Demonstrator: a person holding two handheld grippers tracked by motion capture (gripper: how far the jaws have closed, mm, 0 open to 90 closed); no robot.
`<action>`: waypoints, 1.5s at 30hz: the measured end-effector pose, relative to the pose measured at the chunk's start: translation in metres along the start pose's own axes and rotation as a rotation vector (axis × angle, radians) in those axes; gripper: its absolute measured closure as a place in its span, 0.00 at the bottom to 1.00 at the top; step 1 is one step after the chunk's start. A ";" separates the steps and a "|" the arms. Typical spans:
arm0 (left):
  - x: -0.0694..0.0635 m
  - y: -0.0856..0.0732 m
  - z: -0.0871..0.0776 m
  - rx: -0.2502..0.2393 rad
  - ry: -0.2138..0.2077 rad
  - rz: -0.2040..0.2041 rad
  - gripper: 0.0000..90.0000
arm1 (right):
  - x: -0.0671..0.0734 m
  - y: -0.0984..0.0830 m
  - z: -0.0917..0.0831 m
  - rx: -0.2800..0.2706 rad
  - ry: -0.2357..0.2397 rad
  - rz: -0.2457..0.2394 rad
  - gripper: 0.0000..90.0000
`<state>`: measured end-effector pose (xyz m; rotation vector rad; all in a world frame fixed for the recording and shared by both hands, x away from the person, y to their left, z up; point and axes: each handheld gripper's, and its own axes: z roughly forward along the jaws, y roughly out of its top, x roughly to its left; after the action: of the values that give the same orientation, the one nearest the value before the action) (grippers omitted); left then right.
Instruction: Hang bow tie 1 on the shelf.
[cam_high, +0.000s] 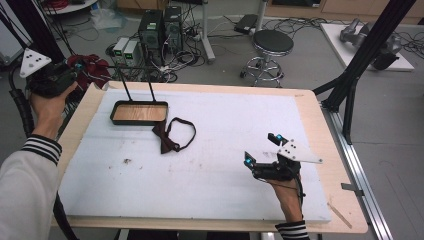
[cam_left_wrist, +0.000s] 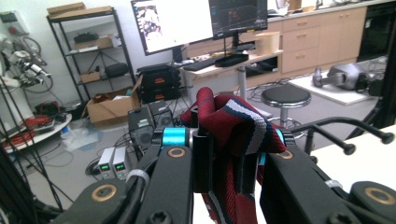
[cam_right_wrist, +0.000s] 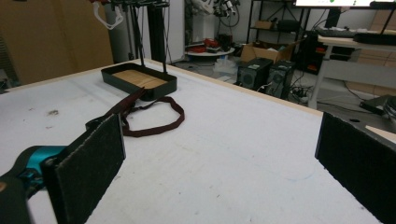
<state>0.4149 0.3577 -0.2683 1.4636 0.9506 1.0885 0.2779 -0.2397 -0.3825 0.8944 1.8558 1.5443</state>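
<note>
My left gripper (cam_high: 75, 68) is held up beyond the table's far left corner, shut on a bunched dark red tie (cam_high: 93, 70) with navy and white stripes. In the left gripper view the tie (cam_left_wrist: 233, 116) bulges up between the two black jaws of the left gripper (cam_left_wrist: 225, 140) and hangs down behind them. My right gripper (cam_high: 262, 149) hovers low over the table's right side, open and with nothing in it. Its wide-apart pads (cam_right_wrist: 88, 163) point toward a dark maroon bow tie (cam_right_wrist: 149, 116) with a looped strap. The bow tie (cam_high: 170, 137) lies flat near the table's middle.
A black tray (cam_high: 116, 107) with a wooden floor sits at the far left of the white table cover, the bow tie touching its near corner. Two thin black rods (cam_high: 126, 85) rise from the tray (cam_right_wrist: 161, 86). Computers, cables and a stool (cam_high: 272, 45) stand on the floor beyond.
</note>
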 end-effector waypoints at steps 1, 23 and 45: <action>0.001 -0.001 0.001 0.003 0.006 -0.002 0.90 | 0.000 -0.002 -0.001 -0.003 -0.004 0.002 0.01; 0.010 -0.031 0.003 0.040 0.124 -0.110 0.90 | -0.003 -0.017 -0.009 -0.015 -0.034 0.019 0.01; 0.012 -0.055 -0.008 0.150 0.100 -0.091 0.90 | 0.001 -0.024 -0.001 -0.005 -0.036 0.016 0.01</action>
<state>0.4094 0.3798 -0.3204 1.4826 1.1797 1.0503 0.2733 -0.2420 -0.4058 0.9315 1.8229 1.5315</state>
